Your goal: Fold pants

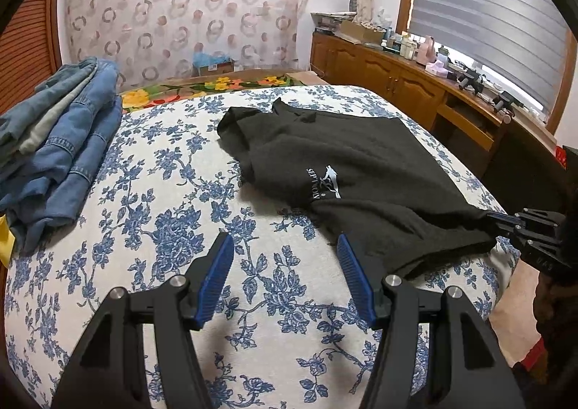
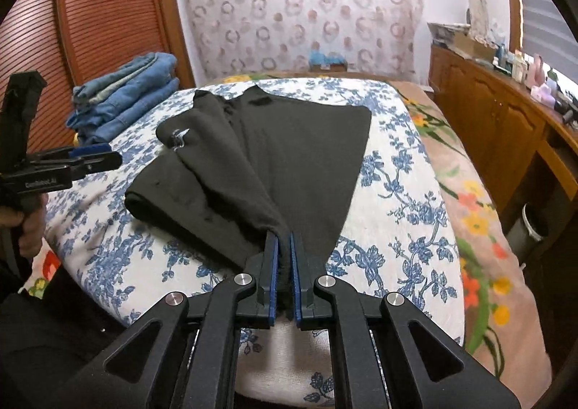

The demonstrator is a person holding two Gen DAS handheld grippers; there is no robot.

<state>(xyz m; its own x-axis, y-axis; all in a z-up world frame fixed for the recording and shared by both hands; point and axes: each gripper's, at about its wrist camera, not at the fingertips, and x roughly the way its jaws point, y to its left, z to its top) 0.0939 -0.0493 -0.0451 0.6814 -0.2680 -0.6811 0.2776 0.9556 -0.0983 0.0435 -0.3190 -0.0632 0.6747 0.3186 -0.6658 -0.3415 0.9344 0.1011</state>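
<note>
Black pants (image 1: 346, 156) with a white logo lie on the blue-flowered bed cover (image 1: 162, 192). In the right wrist view the pants (image 2: 289, 156) spread away from me, and my right gripper (image 2: 284, 241) is shut on a bunched corner of the black cloth at the near edge. That same gripper (image 1: 505, 219) shows at the right edge of the left wrist view, pinching the cloth. My left gripper (image 1: 285, 241) hovers open over the bare cover, left of the pants' near edge, with nothing between its blue pads. It also shows at the left of the right wrist view, the left gripper (image 2: 97, 154) held by a hand.
A stack of folded blue jeans (image 1: 61, 156) sits at the bed's far left corner. A wooden dresser (image 1: 415, 84) with bottles and clutter runs along the right under a window blind. A flowered blanket (image 2: 480, 221) hangs over the bed's right side. A louvred wooden door (image 2: 90, 18) stands behind the jeans.
</note>
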